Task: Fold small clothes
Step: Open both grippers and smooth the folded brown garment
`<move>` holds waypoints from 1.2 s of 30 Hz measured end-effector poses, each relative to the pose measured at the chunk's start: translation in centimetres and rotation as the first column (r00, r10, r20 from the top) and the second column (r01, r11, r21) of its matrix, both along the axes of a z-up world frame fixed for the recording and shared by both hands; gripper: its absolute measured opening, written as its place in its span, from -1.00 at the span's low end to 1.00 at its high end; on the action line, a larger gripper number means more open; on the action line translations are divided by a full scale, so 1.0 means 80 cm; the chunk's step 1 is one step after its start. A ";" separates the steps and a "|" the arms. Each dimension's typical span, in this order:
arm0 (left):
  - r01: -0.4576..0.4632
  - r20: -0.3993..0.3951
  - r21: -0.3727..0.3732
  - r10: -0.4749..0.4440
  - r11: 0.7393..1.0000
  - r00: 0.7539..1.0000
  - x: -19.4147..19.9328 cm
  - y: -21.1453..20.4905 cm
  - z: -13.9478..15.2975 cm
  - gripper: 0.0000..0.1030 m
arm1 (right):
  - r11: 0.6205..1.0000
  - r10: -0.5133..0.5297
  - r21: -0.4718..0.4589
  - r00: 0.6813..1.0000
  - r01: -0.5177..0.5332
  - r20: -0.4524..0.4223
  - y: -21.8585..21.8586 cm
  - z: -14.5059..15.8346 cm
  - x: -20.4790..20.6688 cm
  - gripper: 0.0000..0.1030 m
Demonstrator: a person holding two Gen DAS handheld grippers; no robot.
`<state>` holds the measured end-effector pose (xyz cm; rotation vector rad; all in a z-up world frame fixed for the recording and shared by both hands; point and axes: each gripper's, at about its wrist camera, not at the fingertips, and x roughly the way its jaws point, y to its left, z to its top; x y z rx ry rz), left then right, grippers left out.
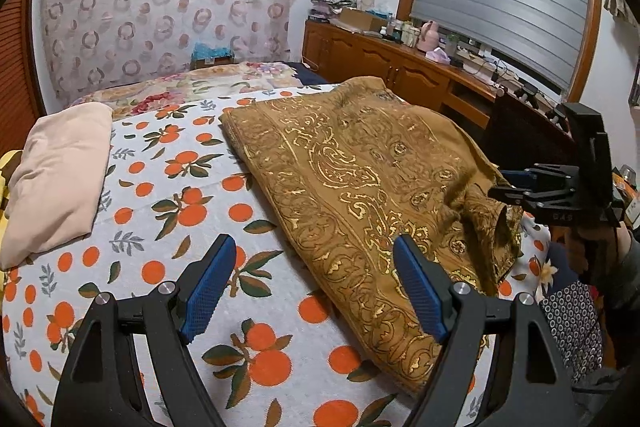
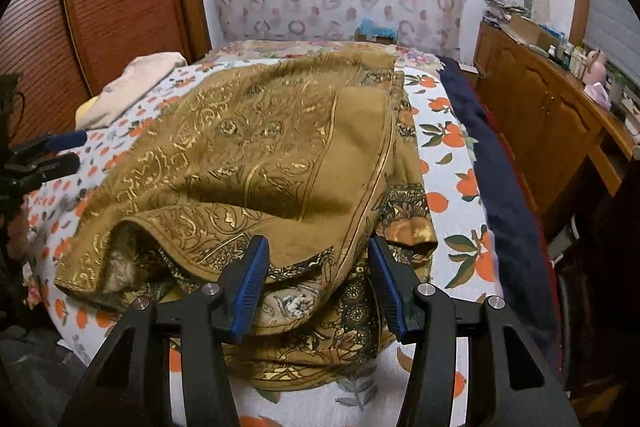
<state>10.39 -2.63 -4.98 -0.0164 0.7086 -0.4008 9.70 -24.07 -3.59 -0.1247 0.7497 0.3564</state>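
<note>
A brown garment with gold paisley print (image 1: 360,179) lies partly folded on the bed's orange-patterned sheet (image 1: 180,187). My left gripper (image 1: 316,283) is open above the garment's near-left edge, with nothing between its blue pads. In the right wrist view the garment (image 2: 260,155) is bunched, with a folded flap on top. My right gripper (image 2: 318,287) is open, its pads on either side of the garment's near hem without pinching it. The right gripper also shows in the left wrist view (image 1: 516,187), at the garment's right corner. The left gripper shows at the left edge of the right wrist view (image 2: 60,151).
A folded pale pink cloth (image 1: 60,179) lies on the bed's left side. A floral blanket (image 1: 208,83) lies at the far end. A wooden cabinet (image 1: 392,63) with clutter runs along the right wall. A dark blue blanket (image 2: 500,195) edges the bed's right side.
</note>
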 end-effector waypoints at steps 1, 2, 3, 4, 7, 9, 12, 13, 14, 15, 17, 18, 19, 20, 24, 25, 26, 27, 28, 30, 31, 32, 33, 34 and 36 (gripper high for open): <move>0.000 -0.001 0.000 0.000 1.000 1.000 0.000 0.000 0.000 0.58 | 1.000 0.001 -0.002 1.000 -0.001 -0.006 0.000 0.000 0.004 -0.25; 0.000 -0.001 0.001 0.000 1.000 1.000 0.000 0.000 0.000 0.58 | 1.000 0.002 -0.003 1.000 -0.002 -0.009 -0.001 0.001 0.006 -0.51; -0.001 -0.003 0.001 0.001 1.000 1.000 0.001 -0.001 0.000 0.58 | 1.000 0.008 -0.001 1.000 -0.008 -0.007 -0.001 0.003 0.008 -0.73; -0.001 -0.003 0.000 0.001 1.000 1.000 0.001 -0.001 0.001 0.58 | 1.000 0.020 0.001 1.000 -0.020 -0.010 -0.002 0.006 0.009 -0.87; -0.001 -0.001 0.000 0.001 1.000 1.000 0.000 -0.001 0.001 0.58 | 0.999 0.032 0.013 0.999 -0.032 0.026 -0.007 0.019 -0.002 -0.87; 0.004 0.002 -0.003 -0.004 1.000 1.000 0.000 -0.001 0.001 0.58 | 0.999 0.028 0.038 0.998 -0.030 0.051 -0.018 0.035 -0.010 -0.88; 0.009 0.002 -0.004 -0.009 1.000 1.000 -0.001 -0.003 0.000 0.58 | 0.999 0.009 0.031 0.995 -0.012 0.095 -0.040 0.057 -0.028 -0.88; 0.011 0.001 -0.006 -0.011 1.000 1.000 -0.001 -0.003 0.000 0.58 | 1.000 0.000 0.022 0.995 -0.002 0.095 -0.049 0.061 -0.032 -0.89; 0.014 -0.001 -0.008 -0.014 1.000 1.000 -0.002 -0.004 -0.001 0.58 | 1.000 -0.010 0.006 0.995 0.010 0.095 -0.054 0.062 -0.035 -0.89; 0.018 -0.004 -0.011 -0.018 1.000 1.000 -0.001 -0.005 -0.002 0.58 | 0.999 -0.032 -0.013 0.994 0.034 0.100 -0.061 0.060 -0.037 -0.89; 0.026 -0.012 -0.013 -0.026 1.000 1.000 -0.001 -0.008 -0.005 0.58 | 0.997 -0.068 -0.029 0.994 0.071 0.088 -0.072 0.049 -0.036 -0.88; 0.029 -0.015 -0.012 -0.030 0.999 0.999 -0.001 -0.010 -0.006 0.58 | 0.995 -0.092 -0.037 0.993 0.095 0.072 -0.076 0.043 -0.033 -0.88; 0.033 -0.020 -0.009 -0.033 0.999 0.999 -0.001 -0.011 -0.008 0.58 | 0.994 -0.104 -0.035 0.993 0.106 0.052 -0.078 0.036 -0.029 -0.78; 0.038 -0.022 -0.007 -0.038 0.999 0.999 -0.002 -0.013 -0.009 0.58 | 0.994 -0.103 -0.024 0.994 0.105 0.042 -0.078 0.032 -0.029 -0.63; 0.039 -0.033 0.002 -0.039 0.999 0.999 -0.006 -0.018 -0.015 0.58 | 0.994 -0.110 0.020 0.993 0.110 0.041 -0.086 0.030 -0.028 -0.14; 0.041 -0.038 0.002 -0.041 0.999 0.998 -0.007 -0.020 -0.017 0.58 | 0.993 -0.112 0.029 0.993 0.111 0.037 -0.085 0.030 -0.028 -0.06; 0.043 -0.044 0.003 -0.043 0.999 0.998 -0.009 -0.022 -0.020 0.58 | 0.993 -0.114 0.035 0.993 0.113 0.033 -0.088 0.029 -0.025 -0.06; 0.045 -0.048 0.005 -0.045 0.999 0.998 -0.010 -0.023 -0.022 0.58 | 0.993 -0.114 0.037 0.993 0.113 0.029 -0.091 0.028 -0.027 -0.05; 0.048 -0.053 0.008 -0.047 0.999 0.997 -0.012 -0.025 -0.025 0.58 | 0.993 -0.112 0.035 0.993 0.111 0.024 -0.091 0.026 -0.026 -0.05; 0.055 -0.065 0.013 -0.054 0.998 0.996 -0.015 -0.030 -0.030 0.58 | 0.994 -0.107 0.028 0.994 0.107 0.017 -0.081 0.021 -0.022 -0.05; 0.061 -0.071 0.014 -0.060 0.998 0.996 -0.017 -0.032 -0.034 0.58 | 0.994 -0.103 0.027 0.995 0.103 0.009 -0.074 0.015 -0.021 -0.05; 0.062 -0.076 0.017 -0.061 0.998 0.995 -0.017 -0.033 -0.036 0.58 | 0.995 -0.097 0.031 0.995 0.097 0.000 -0.072 0.014 -0.022 -0.05; 0.063 -0.081 0.019 -0.061 0.998 0.995 -0.018 -0.034 -0.039 0.58 | 0.995 -0.094 0.034 0.996 0.094 -0.005 -0.066 0.013 -0.023 -0.05; 0.063 -0.087 0.019 -0.061 0.998 0.994 -0.017 -0.035 -0.042 0.58 | 0.995 -0.096 0.034 0.995 0.096 -0.008 -0.065 0.011 -0.022 -0.05; 0.066 -0.100 0.015 -0.064 0.998 0.993 -0.018 -0.036 -0.046 0.58 | 0.994 -0.099 0.036 0.995 0.100 -0.015 -0.066 0.008 -0.019 -0.05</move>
